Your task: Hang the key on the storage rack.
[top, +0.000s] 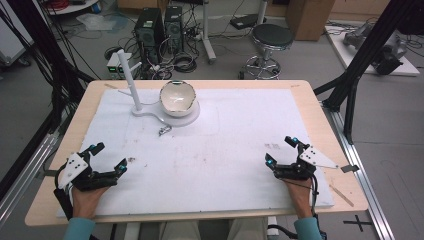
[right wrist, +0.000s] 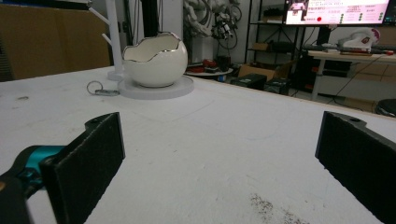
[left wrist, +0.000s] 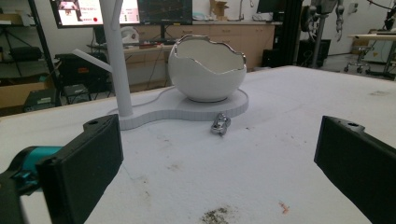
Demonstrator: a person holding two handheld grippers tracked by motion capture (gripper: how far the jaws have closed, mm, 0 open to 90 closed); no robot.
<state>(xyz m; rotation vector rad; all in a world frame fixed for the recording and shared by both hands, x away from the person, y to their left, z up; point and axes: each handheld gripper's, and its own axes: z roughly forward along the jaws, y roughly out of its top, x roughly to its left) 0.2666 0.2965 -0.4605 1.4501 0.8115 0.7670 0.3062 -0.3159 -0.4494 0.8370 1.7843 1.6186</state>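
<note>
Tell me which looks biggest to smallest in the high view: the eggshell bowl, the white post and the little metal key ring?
1. Eggshell bowl, the widest.
2. White post: taller in the picture but thin, so these two are close.
3. Metal key ring, clearly the smallest.

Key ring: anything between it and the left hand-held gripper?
Nothing visible. The key ring lies on bare white mat in front of the stand base, and the left hand-held gripper is open, apart from it, facing it.

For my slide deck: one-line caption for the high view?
Both open grippers, left and right, rest near a metal keyring beside the stand.
</note>
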